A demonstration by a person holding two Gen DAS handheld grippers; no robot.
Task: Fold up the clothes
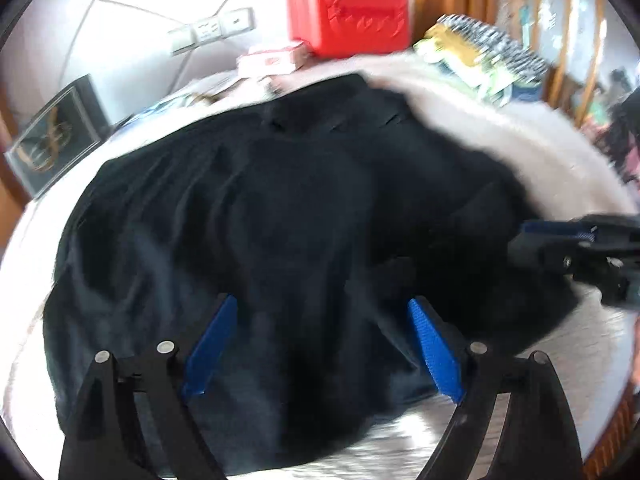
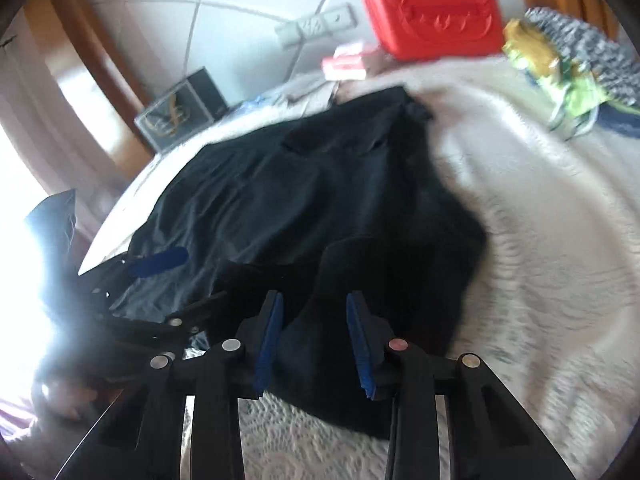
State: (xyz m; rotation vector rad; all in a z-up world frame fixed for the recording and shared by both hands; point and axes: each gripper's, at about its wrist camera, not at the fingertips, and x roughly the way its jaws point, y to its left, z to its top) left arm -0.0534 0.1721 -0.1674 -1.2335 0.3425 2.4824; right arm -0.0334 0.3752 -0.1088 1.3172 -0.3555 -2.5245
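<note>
At the far left a framed picture [image 2: 180, 110] leans near the wall, just off the edge of the bed [image 2: 540, 240], which has a pale textured cover. A dark garment [image 2: 320, 200] lies spread and rumpled across the middle of the bed. The left gripper [image 1: 322, 344] hangs low over the garment's near edge, its blue pads spread wide with cloth between them but not pinched. The right gripper [image 2: 314, 344] sits to its right, also spread apart over the near hem, gripping nothing. Behind, a red case [image 2: 432, 12] stands by the wall, and a heap of patterned cloth [image 2: 568, 64] lies at the far right.
</note>
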